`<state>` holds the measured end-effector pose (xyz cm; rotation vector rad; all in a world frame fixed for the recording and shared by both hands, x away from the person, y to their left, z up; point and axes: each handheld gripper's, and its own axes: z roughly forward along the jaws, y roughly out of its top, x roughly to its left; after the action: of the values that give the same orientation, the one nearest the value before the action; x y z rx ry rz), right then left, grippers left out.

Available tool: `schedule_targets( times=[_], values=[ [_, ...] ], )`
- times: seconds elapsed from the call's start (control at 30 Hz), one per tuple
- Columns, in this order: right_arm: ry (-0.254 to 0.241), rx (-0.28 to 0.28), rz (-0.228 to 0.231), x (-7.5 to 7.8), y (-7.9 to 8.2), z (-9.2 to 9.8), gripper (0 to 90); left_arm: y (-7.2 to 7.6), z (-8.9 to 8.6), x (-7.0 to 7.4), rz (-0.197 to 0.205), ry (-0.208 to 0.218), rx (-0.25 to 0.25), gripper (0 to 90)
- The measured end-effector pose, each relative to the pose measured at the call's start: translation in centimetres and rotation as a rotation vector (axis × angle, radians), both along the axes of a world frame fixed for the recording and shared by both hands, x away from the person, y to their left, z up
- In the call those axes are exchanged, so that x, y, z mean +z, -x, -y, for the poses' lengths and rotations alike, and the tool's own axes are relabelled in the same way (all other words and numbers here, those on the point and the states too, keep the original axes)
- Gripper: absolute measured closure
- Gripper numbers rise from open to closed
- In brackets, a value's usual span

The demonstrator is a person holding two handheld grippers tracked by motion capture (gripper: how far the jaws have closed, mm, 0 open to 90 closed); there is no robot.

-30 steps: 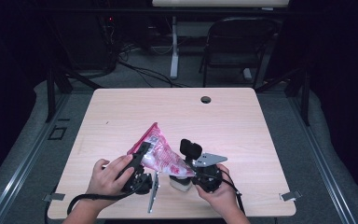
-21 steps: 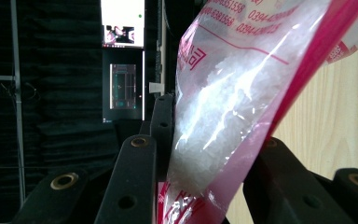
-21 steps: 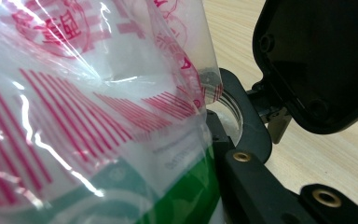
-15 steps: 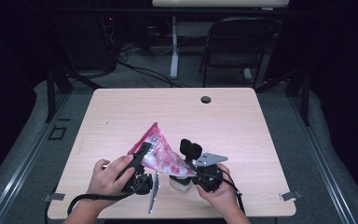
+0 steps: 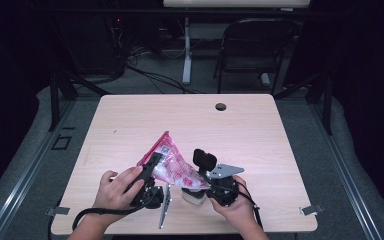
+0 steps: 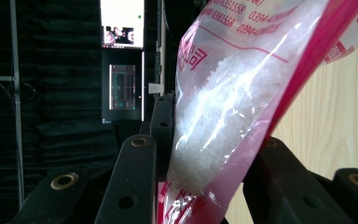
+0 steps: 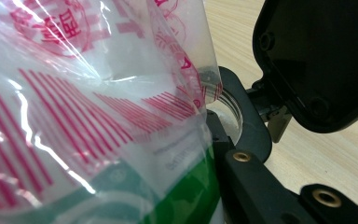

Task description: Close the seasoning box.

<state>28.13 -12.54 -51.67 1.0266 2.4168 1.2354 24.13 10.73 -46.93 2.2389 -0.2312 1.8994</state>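
At the near edge of the table, the person's left hand held the left gripper, with a black cable looping from it toward the bottom of the high view. Its jaws were clenched on a pink-and-clear plastic bag. The left gripper view showed the bag pinched between the two black jaws, white grainy contents pressing against the clear film, red print at the top partly cut off by the frame.

Just beside it, the right hand held the right gripper, a grey three-cornered plate on top. Under the bag's lower corner sat a small whitish container, mostly covered by the bag and the gripper; the right gripper seemed to be wrapped around it, though whether the jaws were truly closed on it could not be told. In the right gripper view the bag blocked most of the frame, hiding one jaw entirely; the other jaw curved beside a clear, round-rimmed opening, and a black hinged lid stood open above it, cut off at the top and right edges.

The bag slanted upward from the container toward the left gripper, its far tip lifted over the table.

Farther off, a small dark hole marked the table's far edge. Beyond the table, a folding chair and floor cables sat in dim surroundings, hard to make out.
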Motion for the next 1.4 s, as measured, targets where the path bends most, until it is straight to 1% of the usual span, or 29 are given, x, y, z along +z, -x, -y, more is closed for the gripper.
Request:
schedule_targets(
  times=[0.3,0.33,0.67,0.7,0.83,0.97,1.1,1.13,1.23,1.3,1.4],
  values=[
    [0.005,-0.001,0.001,0.01,0.01,0.0,90.0,-0.03,-0.05,-0.03,0.0,0.007,0.0,72.2],
    [0.005,-0.001,0.002,0.02,0.02,0.0,90.0,-0.03,-0.09,-0.11,-0.01,0.013,0.003,72.2],
    [0.009,-0.001,0.005,0.02,0.05,-0.05,90.0,-0.08,-0.26,-0.17,-0.013,0.016,0.005,72.3],
    [0.01,-0.002,0.006,0.03,0.06,-0.05,90.0,-0.1,-0.31,-0.26,-0.019,0.021,0.006,72.2],
    [0.008,-0.003,0.012,0.01,0.07,-0.09,90.0,-0.15,-0.41,-0.26,-0.02,0.029,0.005,72.2],
    [0.007,-0.004,0.017,0.03,0.09,-0.1,90.0,-0.24,-0.55,-0.41,-0.034,0.044,0.008,72.2],
    [0.009,-0.007,0.019,0.03,0.11,-0.1,90.0,-0.34,-0.66,-0.55,-0.03,0.054,0.003,72.2],
    [0.009,-0.007,0.018,0.04,0.11,-0.1,90.0,-0.34,-0.71,-0.57,-0.04,0.062,0.009,72.2],
    [0.008,-0.007,0.02,0.11,0.15,-0.19,90.0,-0.41,-0.83,-0.58,-0.04,0.072,0.004,72.2],
    [0.013,-0.008,0.02,0.13,0.17,-0.22,90.0,-0.42,-0.89,-0.69,-0.054,0.078,0.012,72.3],
    [0.019,-0.009,0.021,0.15,0.17,-0.19,90.0,-0.5,-0.96,-0.84,-0.058,0.084,0.008,72.3]
  ],
)
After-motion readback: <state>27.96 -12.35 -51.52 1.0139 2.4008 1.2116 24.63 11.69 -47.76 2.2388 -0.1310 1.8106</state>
